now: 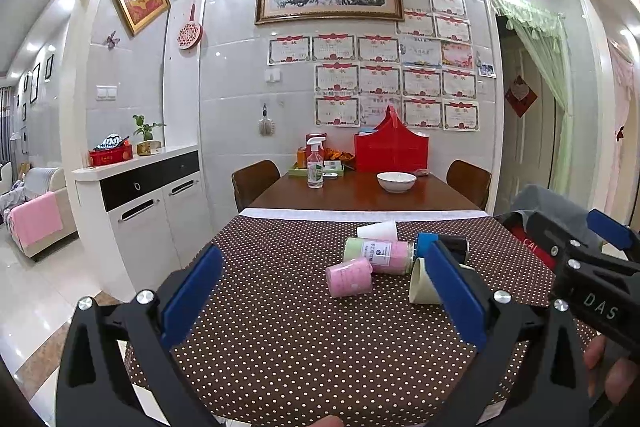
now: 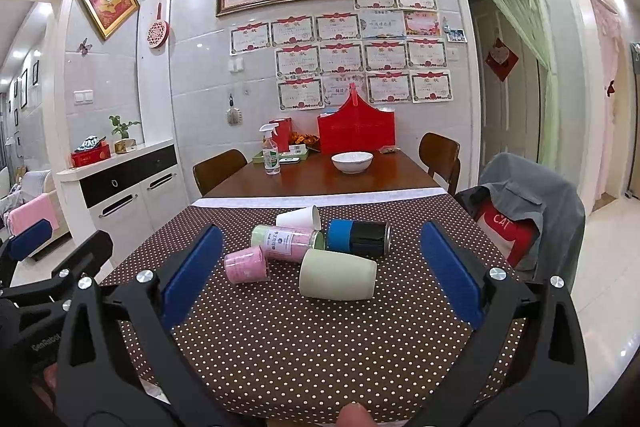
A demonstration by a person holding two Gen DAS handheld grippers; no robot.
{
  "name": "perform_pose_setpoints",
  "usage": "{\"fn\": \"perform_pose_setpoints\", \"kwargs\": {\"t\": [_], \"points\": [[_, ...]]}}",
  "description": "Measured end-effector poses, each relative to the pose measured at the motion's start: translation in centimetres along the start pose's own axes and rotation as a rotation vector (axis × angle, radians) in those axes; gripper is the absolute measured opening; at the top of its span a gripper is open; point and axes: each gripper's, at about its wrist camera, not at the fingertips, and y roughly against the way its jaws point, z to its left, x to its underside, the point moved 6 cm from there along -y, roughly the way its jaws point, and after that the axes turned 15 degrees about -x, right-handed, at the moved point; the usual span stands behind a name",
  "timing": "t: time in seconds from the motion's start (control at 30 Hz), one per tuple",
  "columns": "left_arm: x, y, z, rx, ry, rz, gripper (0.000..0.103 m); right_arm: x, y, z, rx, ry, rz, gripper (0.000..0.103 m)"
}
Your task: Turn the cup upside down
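The near part of the worktop (image 2: pixel 304 347) is bare cloth in front of the cream cup (image 2: pixel 338 277). Behind the cup lie the pink cup (image 2: pixel 245 264), the pink-green bottle (image 2: pixel 286 239), the blue-black can (image 2: pixel 358 238) and the white paper cup (image 2: pixel 299 217), close together.

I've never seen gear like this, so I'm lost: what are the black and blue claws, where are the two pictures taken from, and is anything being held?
They are two hand-held grippers, each with a camera looking along its blue fingers. One picture is from the left gripper, the other from the right gripper. Both are open and hold nothing. On the dotted tablecloth lie five cups on their sides: a cream cup, a small pink cup, a green-and-pink cup, a blue-and-black cup and a white paper cup.
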Motion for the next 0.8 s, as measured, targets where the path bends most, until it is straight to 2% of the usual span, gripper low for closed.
{"fn": "perform_pose_setpoints", "kwargs": {"t": [0.8], "points": [[-0.31, 0.61, -0.11, 0.005, 0.004, -0.021, 0.099, -0.08, 0.08, 0.06, 0.000, 0.002, -0.004, 0.097]]}}
